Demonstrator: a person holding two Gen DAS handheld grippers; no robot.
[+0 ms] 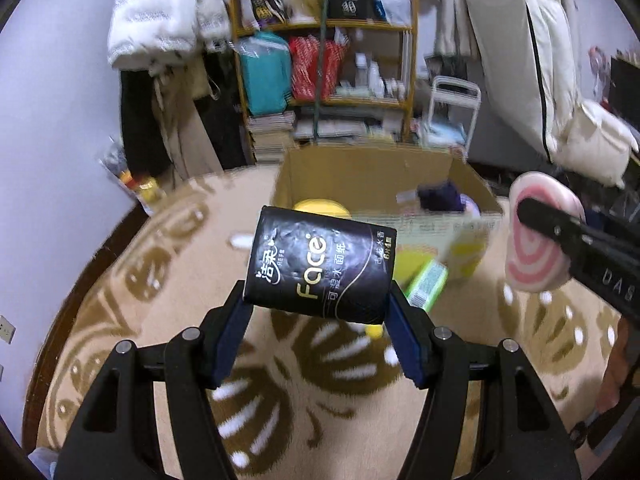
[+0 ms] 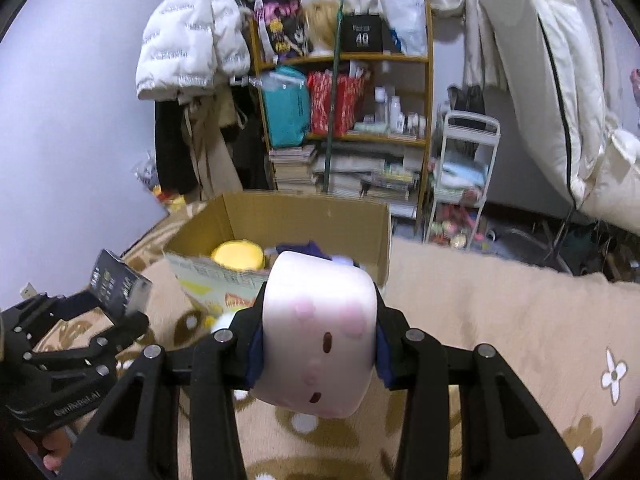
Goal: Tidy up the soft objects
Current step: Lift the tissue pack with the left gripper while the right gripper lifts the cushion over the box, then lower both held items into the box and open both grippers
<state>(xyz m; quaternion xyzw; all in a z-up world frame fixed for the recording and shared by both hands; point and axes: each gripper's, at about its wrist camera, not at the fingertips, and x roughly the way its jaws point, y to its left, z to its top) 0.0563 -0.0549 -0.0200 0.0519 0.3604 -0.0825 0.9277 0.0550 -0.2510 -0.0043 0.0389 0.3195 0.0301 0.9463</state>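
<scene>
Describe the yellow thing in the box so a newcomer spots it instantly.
Find the open cardboard box on the patterned rug, before the shelf. Inside, at its left, lies a round yellow cushion; the dark purple item beside it is smaller and duller.

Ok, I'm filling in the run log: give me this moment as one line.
left gripper: shut on tissue pack | right gripper: shut on pink plush | box: ahead, open, holds yellow and dark items

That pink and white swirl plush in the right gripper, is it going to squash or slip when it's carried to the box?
The plush probably squashes: its sides look pinched where the right gripper clamps it. It seems light, sitting level with no droop. The fuzzy fabric likely resists slipping, and its rounded body might roll once dropped in the cardboard box.
</scene>
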